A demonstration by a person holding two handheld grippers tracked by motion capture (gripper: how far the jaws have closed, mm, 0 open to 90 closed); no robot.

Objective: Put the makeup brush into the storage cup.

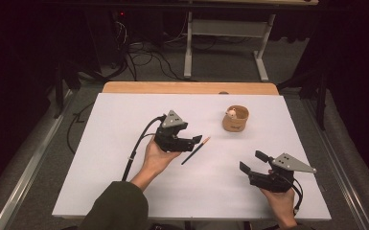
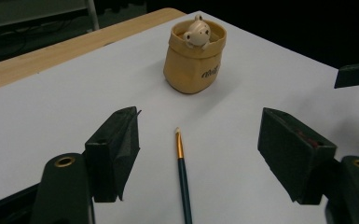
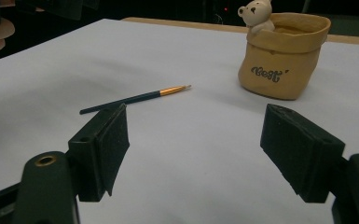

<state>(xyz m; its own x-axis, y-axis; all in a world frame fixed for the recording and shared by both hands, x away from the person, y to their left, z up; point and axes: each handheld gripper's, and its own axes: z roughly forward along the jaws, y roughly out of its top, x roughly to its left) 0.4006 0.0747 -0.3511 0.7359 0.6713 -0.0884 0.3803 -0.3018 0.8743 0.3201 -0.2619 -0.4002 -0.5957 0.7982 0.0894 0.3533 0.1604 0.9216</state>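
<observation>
The brush point(image 1: 195, 150) lies flat on the white desk point(image 1: 124, 158), tip toward 1 o'clock, at 8 o'clock from the pot point(image 1: 235, 119). The left tool point(image 1: 197, 139) hovers over its handle, jaws wide, nothing gripped. The right tool point(image 1: 252, 161), at 4 o'clock from the brush, also gapes wide, empty.

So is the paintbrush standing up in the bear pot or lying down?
Lying down. The paintbrush lies flat on the white table, outside the bear pot, its tip toward the pot.
</observation>
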